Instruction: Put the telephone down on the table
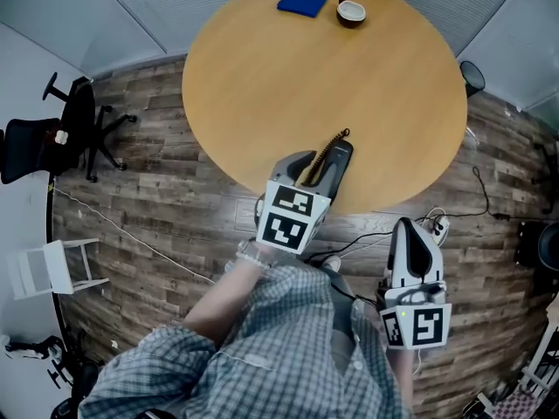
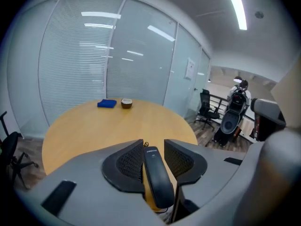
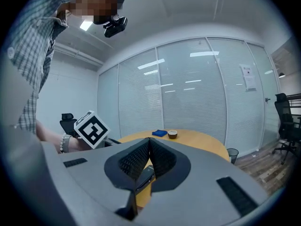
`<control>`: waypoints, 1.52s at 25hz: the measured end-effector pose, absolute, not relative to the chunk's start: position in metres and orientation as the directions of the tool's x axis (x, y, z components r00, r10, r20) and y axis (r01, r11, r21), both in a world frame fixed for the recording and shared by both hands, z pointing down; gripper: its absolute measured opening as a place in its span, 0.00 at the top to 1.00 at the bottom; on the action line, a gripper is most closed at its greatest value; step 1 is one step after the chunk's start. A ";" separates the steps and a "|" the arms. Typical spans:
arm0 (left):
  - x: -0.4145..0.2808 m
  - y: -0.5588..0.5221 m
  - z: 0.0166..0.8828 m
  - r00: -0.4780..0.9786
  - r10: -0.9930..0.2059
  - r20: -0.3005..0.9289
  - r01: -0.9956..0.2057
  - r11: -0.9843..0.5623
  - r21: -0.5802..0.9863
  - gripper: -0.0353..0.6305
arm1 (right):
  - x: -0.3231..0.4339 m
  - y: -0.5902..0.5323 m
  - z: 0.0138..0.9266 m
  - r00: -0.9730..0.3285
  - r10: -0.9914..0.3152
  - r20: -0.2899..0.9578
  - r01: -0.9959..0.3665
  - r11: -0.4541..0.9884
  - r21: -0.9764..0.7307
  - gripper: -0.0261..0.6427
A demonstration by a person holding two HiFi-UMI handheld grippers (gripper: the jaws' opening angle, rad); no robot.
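Note:
A dark grey telephone handset with a coiled cord lies at the near edge of the round wooden table. My left gripper is over that edge with its jaws around the handset. In the left gripper view the handset runs lengthwise between the two ribbed pads, which sit against its sides. My right gripper hangs lower right, off the table and over the floor. In its own view the right gripper has its pads together with nothing between them.
A blue cloth and a small cup sit at the table's far side. A black office chair and a white stool stand to the left. A bin and floor cables are to the right.

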State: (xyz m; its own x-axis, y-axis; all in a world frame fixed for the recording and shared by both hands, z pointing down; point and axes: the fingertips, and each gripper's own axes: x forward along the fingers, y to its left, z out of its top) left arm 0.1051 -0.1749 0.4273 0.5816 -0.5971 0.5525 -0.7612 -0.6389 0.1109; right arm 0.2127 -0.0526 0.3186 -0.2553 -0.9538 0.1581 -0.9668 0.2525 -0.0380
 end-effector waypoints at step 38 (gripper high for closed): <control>0.070 -0.136 0.307 0.676 -0.694 0.248 -0.717 -0.697 0.002 0.94 | 0.189 -0.088 0.281 -0.370 -0.927 0.055 -0.926 0.373 0.057 0.95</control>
